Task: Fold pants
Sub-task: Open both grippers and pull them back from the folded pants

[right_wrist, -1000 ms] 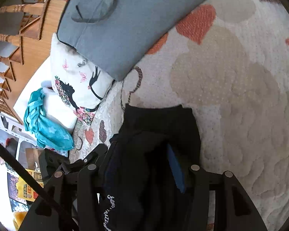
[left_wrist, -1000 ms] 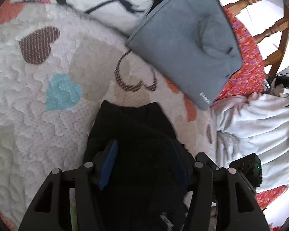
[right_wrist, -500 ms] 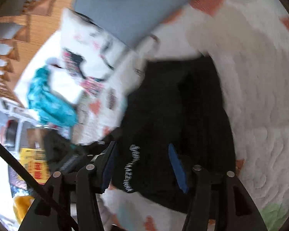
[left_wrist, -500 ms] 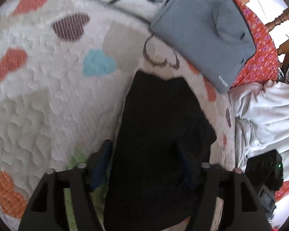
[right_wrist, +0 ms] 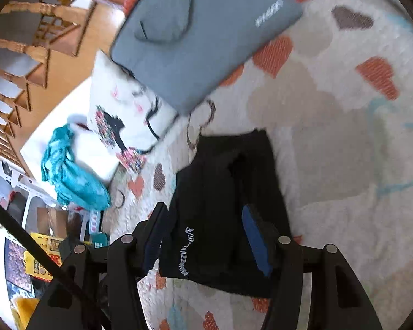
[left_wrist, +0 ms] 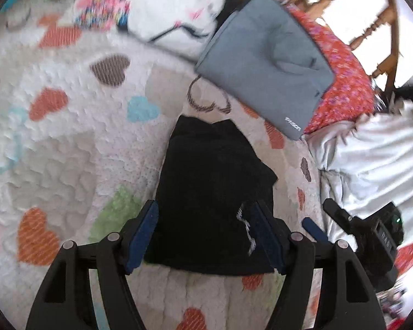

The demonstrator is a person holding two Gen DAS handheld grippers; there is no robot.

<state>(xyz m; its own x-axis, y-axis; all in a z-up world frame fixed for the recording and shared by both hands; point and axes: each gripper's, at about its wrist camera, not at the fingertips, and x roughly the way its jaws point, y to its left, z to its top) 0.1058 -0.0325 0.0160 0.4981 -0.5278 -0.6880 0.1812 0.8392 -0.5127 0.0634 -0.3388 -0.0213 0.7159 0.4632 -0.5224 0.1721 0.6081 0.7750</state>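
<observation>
The pants (left_wrist: 214, 192) lie folded into a compact black bundle on the quilt (left_wrist: 68, 137), the grey bag (left_wrist: 264, 68) at one o'clock. Both claws, left (left_wrist: 206, 236) and right (right_wrist: 206, 236), gape wide, holding nothing. Folding looks practically finished.

folded black pants (left_wrist: 212, 192), left claw (left_wrist: 206, 220) spread

The black pants (left_wrist: 212, 200) lie folded into a compact rectangle, white lettering showing at one edge.
</observation>
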